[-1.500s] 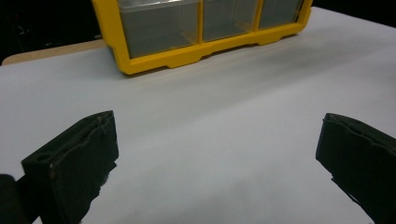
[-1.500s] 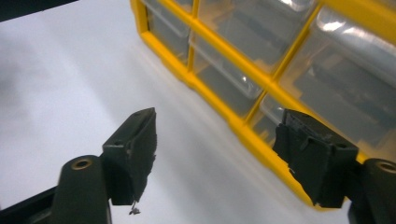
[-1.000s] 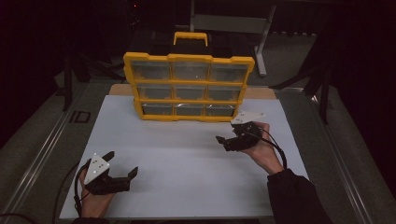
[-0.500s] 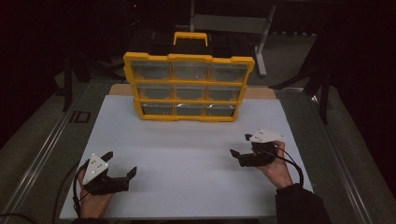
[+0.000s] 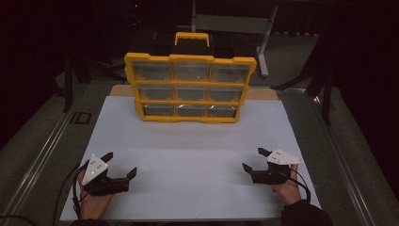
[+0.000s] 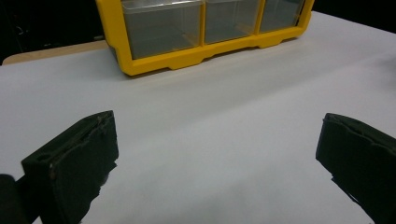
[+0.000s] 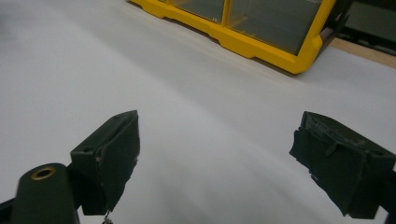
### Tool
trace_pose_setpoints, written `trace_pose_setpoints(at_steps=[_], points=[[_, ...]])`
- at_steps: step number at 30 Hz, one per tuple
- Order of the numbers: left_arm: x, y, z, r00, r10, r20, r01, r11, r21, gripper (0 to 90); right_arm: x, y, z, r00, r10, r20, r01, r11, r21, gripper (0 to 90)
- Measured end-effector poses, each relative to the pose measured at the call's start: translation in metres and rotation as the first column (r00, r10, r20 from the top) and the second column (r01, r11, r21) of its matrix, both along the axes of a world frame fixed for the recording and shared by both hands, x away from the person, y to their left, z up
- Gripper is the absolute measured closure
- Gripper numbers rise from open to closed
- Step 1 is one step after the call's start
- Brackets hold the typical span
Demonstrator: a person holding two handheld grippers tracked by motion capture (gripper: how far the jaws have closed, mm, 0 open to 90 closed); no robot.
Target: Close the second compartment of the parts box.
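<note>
Both sets of jaws stood wide apart with nothing between them; the right gripper (image 5: 252,159) had just been opening its jaws, while the left gripper (image 5: 121,164) sat parked low at the sheet's near edge. Looked like a rest pose to me, both well apart from the yellow organizer (image 5: 190,88) standing upright at the far end of the white sheet (image 5: 188,155).

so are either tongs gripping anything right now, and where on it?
Nothing held. Left tongs and right tongs both stand open over the white sheet, well short of the yellow organizer.
</note>
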State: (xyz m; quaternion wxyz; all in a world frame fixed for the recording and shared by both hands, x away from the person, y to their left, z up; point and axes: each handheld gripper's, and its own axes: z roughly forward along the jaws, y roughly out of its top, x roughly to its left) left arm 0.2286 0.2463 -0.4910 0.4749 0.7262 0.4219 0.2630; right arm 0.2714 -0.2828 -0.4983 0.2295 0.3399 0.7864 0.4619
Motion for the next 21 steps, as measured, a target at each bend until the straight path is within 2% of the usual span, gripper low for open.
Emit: trace_pose_setpoints(at_steps=[1,8,12,21], points=[[0.0003,0.0004,0.0002,1.0000,-0.003,0.000,0.003,1.0000,-0.002,0.0,-0.0020,-0.0028,-0.0011,1.0000,0.005,0.006,-0.005,1.000,0.022,12.3],[0.0021,0.0004,0.0000,0.9999,-0.013,0.006,0.013,0.9999,-0.006,0.0,-0.0084,-0.0074,0.0015,0.9976,0.000,0.069,-0.004,0.998,0.056,12.4],[0.0025,0.0000,0.0002,0.9999,-0.012,0.006,0.012,0.9999,-0.010,0.0,-0.0105,-0.0081,0.0027,0.9965,-0.001,0.083,-0.005,0.998,0.070,12.9],[0.0033,-0.0040,-0.0006,0.9998,-0.020,0.001,0.020,0.9998,0.009,0.0,-0.0114,-0.0077,0.0043,0.9953,0.013,0.096,-0.022,0.995,0.095,12.8]])
